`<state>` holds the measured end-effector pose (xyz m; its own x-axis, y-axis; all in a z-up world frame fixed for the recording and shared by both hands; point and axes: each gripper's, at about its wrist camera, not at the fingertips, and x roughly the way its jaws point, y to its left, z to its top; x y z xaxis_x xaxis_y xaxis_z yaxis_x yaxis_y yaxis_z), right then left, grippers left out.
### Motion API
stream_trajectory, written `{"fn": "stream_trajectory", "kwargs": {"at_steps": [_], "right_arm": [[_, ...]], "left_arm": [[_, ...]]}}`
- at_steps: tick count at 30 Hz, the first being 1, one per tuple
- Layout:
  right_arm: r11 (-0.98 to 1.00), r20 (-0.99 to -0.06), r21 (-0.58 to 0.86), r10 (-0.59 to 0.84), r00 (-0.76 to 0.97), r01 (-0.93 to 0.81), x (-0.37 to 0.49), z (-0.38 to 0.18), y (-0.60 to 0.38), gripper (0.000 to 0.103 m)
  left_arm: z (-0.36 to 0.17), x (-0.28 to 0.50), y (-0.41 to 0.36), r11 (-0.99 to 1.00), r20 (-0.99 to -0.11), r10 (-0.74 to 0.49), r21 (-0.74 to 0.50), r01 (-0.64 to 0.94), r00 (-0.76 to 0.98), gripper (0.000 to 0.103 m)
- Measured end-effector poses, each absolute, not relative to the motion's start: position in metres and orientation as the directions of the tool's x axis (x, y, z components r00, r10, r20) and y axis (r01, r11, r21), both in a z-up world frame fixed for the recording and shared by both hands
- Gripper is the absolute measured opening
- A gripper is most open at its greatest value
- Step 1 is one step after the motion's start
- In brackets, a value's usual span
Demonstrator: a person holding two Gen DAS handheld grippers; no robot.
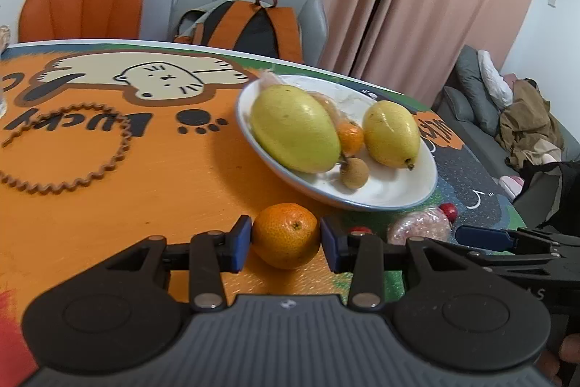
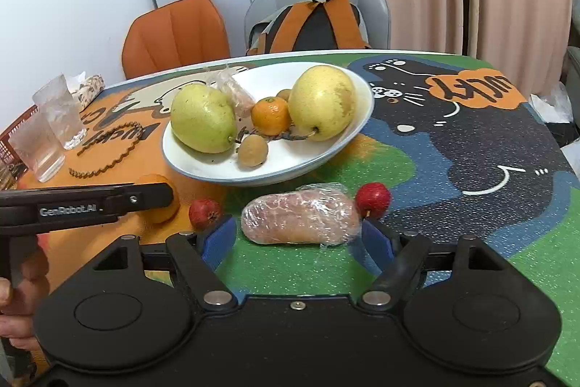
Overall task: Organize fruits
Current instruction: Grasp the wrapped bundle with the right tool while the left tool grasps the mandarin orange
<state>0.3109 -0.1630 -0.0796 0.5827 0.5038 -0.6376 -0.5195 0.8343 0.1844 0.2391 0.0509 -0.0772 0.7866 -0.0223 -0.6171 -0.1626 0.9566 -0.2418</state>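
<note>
My left gripper (image 1: 285,238) is shut on an orange mandarin (image 1: 286,235) resting on the table just in front of the white plate (image 1: 398,191). The plate holds two yellow-green mangoes (image 1: 295,129) (image 1: 391,133), a small mandarin (image 1: 351,136), a brown longan (image 1: 354,172) and a wrapped item. My right gripper (image 2: 297,238) is open, its blue pads either side of a plastic-wrapped pinkish fruit (image 2: 301,218) lying on the table. Two small red fruits (image 2: 204,212) (image 2: 373,199) lie beside the wrapped fruit. The left gripper (image 2: 90,202) shows at the left of the right wrist view.
Two clear glasses (image 2: 54,122) stand at the table's left edge. A brown zigzag ring (image 1: 69,147) lies on the orange part of the mat. An orange chair (image 2: 174,31) and a grey chair with a backpack (image 2: 315,20) stand behind the table.
</note>
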Motion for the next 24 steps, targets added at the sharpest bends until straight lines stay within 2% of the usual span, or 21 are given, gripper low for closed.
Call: {"fn": "stream_trajectory", "kwargs": {"at_steps": [5,13,16,24], "right_arm": [[0.836,-0.644,0.147,0.487,0.590,-0.529,0.311,-0.082,-0.151,0.082],[0.847,-0.647,0.064,0.437,0.624,-0.527,0.311,-0.085,-0.139,0.085],[0.850,-0.648,0.063,0.434,0.626,-0.523,0.313,-0.086,-0.142,0.093],[0.828,-0.662,0.038,0.440,0.606,-0.560,0.324,-0.093,-0.140,0.093]], "left_arm": [[-0.076,0.230,0.059,0.953,-0.619,0.004,-0.235,-0.190,0.786,0.040],[-0.075,0.218,0.072,0.947,-0.624,0.049,-0.220,-0.235,0.780,0.040],[-0.074,0.216,0.073,0.946,-0.622,0.056,-0.218,-0.241,0.781,0.040],[-0.074,0.213,0.073,0.943,-0.621,0.063,-0.219,-0.250,0.781,0.040]]}}
